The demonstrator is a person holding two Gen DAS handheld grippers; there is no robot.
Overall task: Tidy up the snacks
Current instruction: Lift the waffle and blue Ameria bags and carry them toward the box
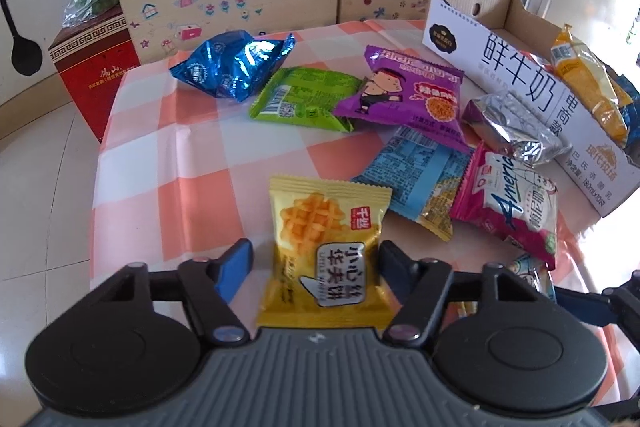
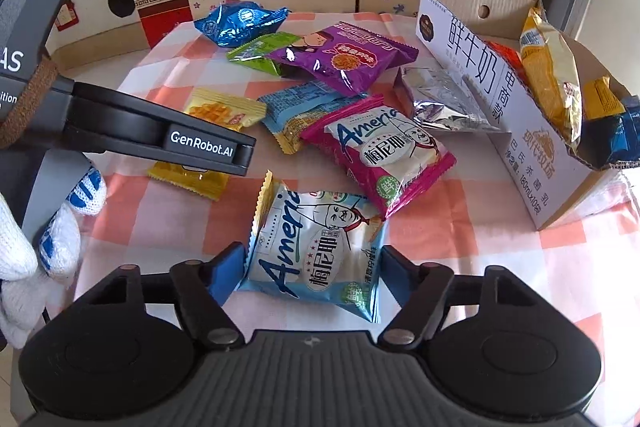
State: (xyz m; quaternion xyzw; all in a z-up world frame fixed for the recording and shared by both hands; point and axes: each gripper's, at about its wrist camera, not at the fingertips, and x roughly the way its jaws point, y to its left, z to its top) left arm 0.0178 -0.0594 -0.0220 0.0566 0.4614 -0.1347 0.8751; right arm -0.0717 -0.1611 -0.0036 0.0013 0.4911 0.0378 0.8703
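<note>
Checked tablecloth [image 2: 168, 227] carries scattered snacks; left gripper [image 1: 314, 269] straddles the yellow waffle packet [image 1: 324, 255], right gripper [image 2: 312, 273] straddles the pale-blue packet [image 2: 316, 251], both spread wide, level, gripping nothing.

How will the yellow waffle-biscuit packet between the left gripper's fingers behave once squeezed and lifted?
The yellow waffle-biscuit packet looks puffed and light, so it probably lifts easily. Its glossy film may slip or crumple between the left gripper fingers, and the contents could crack under hard squeezing.

Bare checked cloth [image 1: 168, 131] lies open at left — packets [image 1: 400, 95] and carton [image 1: 520, 83] crowd the right.
</note>
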